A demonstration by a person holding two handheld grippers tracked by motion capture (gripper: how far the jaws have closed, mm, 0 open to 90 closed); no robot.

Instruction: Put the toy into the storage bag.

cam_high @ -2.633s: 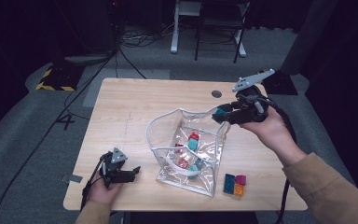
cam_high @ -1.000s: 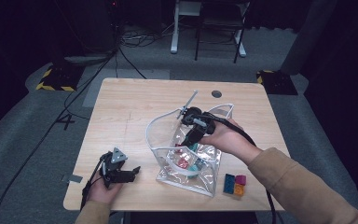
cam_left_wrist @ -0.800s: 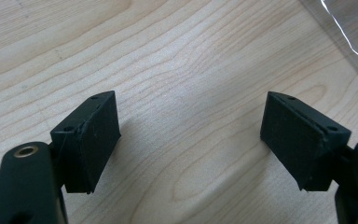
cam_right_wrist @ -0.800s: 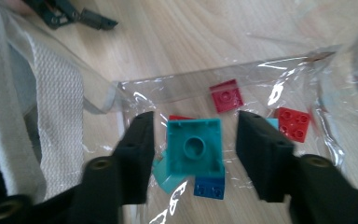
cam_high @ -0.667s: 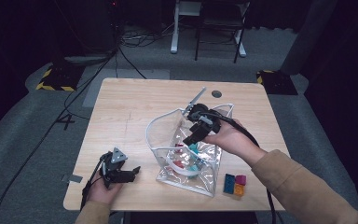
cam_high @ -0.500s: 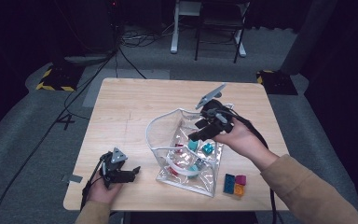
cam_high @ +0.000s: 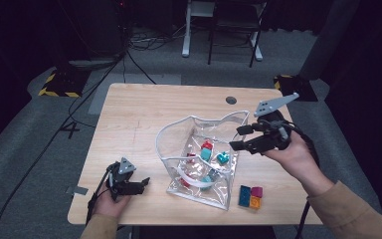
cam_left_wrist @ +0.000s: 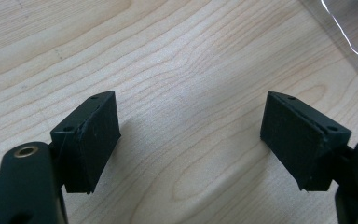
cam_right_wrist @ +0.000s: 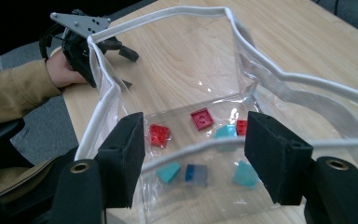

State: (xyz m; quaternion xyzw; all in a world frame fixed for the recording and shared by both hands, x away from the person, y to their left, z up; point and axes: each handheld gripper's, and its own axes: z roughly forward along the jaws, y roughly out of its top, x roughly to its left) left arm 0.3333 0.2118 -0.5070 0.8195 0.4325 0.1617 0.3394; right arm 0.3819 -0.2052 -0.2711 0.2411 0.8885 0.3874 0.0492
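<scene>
A clear plastic bag with a white rim [cam_high: 214, 119] stands open at the middle of the wooden table. Several red, teal and blue bricks [cam_high: 206, 153] lie inside it. My right gripper [cam_high: 235, 138] hovers beside the bag's right edge, above the rim. Its jaws have just been opening and nothing is between them. In the right gripper view, the right gripper [cam_right_wrist: 198, 121] looks down into the bag [cam_right_wrist: 168, 13] at a red brick [cam_right_wrist: 160, 134] and a teal one [cam_right_wrist: 245, 177]. My left gripper [cam_high: 142, 184] rests open on the table at the front left. In its own view the left gripper [cam_left_wrist: 191, 105] is empty.
Three loose bricks, blue [cam_high: 244, 195], magenta [cam_high: 256, 191] and orange [cam_high: 255, 201], lie together near the front right edge. A round cable hole [cam_high: 231, 100] sits at the table's far side. A bag corner [cam_left_wrist: 354, 42] lies right of the left gripper. Chairs and cables stand beyond the table.
My right gripper carried a teal brick into the bag, then drew back up and to the right with its jaws wider apart and empty. The left gripper has not moved.
</scene>
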